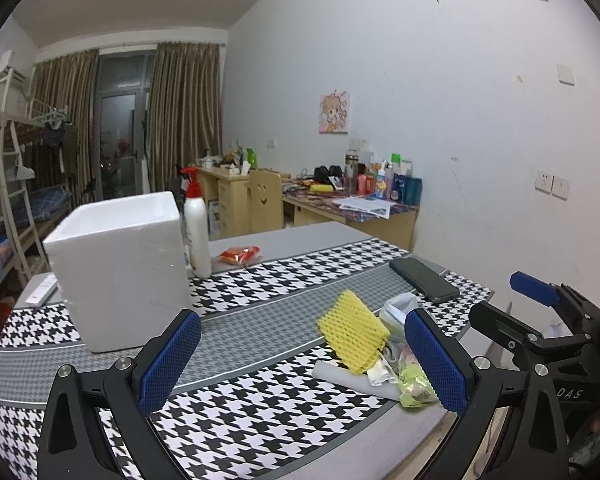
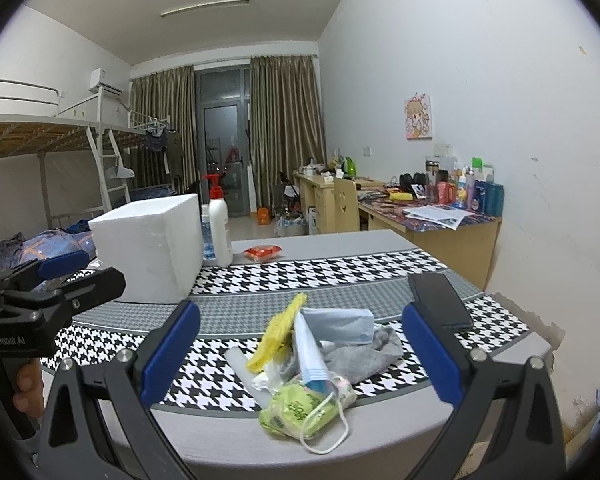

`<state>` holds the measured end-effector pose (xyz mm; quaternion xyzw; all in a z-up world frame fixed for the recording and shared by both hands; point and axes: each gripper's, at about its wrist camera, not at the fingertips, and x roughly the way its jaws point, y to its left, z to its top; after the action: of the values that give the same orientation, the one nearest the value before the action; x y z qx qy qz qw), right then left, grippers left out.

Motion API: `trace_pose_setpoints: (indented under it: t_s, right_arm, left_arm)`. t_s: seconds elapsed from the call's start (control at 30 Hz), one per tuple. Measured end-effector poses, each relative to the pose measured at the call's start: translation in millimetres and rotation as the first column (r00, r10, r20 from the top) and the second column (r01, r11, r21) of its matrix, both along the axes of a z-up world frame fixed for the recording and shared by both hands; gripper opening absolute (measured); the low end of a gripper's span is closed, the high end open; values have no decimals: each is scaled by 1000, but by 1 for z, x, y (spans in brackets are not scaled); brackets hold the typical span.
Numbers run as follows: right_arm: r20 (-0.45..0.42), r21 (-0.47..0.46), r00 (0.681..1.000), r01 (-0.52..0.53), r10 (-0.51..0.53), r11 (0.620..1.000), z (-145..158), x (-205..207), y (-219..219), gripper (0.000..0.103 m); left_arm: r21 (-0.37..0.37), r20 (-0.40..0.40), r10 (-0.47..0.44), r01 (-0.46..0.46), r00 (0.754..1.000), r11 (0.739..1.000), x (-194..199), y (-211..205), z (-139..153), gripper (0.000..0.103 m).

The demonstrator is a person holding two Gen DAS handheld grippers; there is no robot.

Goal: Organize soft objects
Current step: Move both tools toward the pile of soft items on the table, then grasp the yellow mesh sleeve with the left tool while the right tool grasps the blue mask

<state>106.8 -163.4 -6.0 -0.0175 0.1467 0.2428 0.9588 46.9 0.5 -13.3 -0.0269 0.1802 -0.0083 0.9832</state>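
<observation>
A heap of soft things lies near the table's front edge: a yellow foam net (image 1: 354,332) (image 2: 278,332), a blue face mask (image 2: 332,326), a grey sock (image 2: 364,354), a green packet (image 2: 296,414) (image 1: 416,388) and a white foam strip (image 1: 352,378). A white foam box (image 1: 120,264) (image 2: 152,248) stands at the back left. My left gripper (image 1: 304,360) is open, left of and before the heap. My right gripper (image 2: 300,356) is open, its fingers on either side of the heap in its own view; whether it touches the heap I cannot tell.
A black phone (image 1: 424,280) (image 2: 440,300) lies right of the heap. A white pump bottle (image 1: 196,228) (image 2: 220,224) and a red packet (image 1: 240,255) (image 2: 262,252) sit behind the box. A hand (image 2: 24,390) holds the left gripper's handle. A cluttered desk (image 1: 380,208) stands against the wall.
</observation>
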Motion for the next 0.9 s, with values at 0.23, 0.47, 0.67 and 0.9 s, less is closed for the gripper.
trace_pose_setpoints:
  t_s: [0.23,0.47,0.67,0.9]
  right_arm:
    - [-33,-18,999,22,-23,1000,-8,10,-7,102]
    - [-76,-31,997,31,-34,999,-16,22,-12,102]
    - [-102,-42,994,19,-23,999,-23,30,-15,102]
    - [-115,-44,993,21,-26,999,-27,38,-21,102]
  left_arm:
    - [14,-40,-27,27,999,1000,18,-11,-7,102]
    - [19,-110,-42,44,993,999,40,-23,-18,102]
    - [39,-164,-55,62,985,997,57,-33,-30,102]
    - [56,-222,-63,77,973,995,77,-42,-43,102]
